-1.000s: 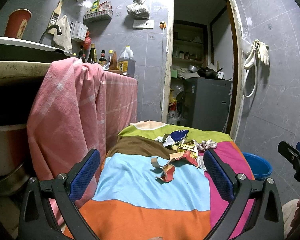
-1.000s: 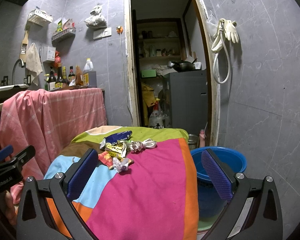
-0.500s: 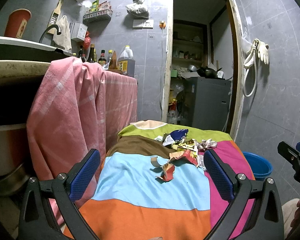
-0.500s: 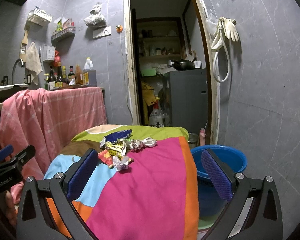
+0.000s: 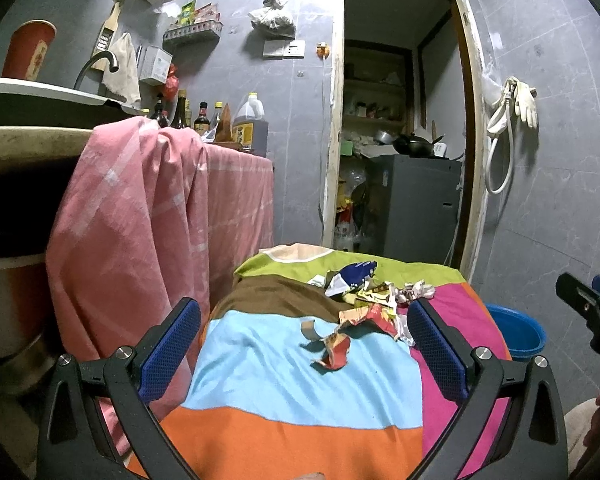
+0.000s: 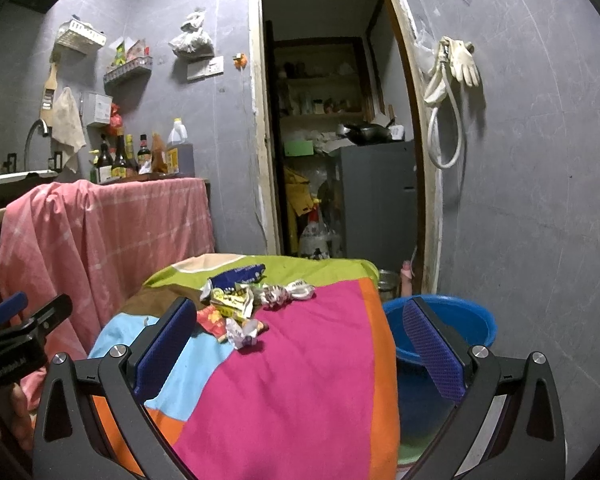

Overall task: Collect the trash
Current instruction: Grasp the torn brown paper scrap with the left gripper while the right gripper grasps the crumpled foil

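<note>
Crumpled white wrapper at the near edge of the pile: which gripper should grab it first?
Probably right. The right gripper is open with the crumpled white wrapper just ahead between its fingers, and the blue bucket sits beside it. The left gripper faces the red scraps instead.

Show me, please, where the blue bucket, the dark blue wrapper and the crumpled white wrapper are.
blue bucket [image 6: 474, 318]: right wrist view, on its far inner wall.
dark blue wrapper [image 6: 238, 274]: right wrist view, on its printed middle.
crumpled white wrapper [image 6: 239, 334]: right wrist view, on its crumpled body.
</note>
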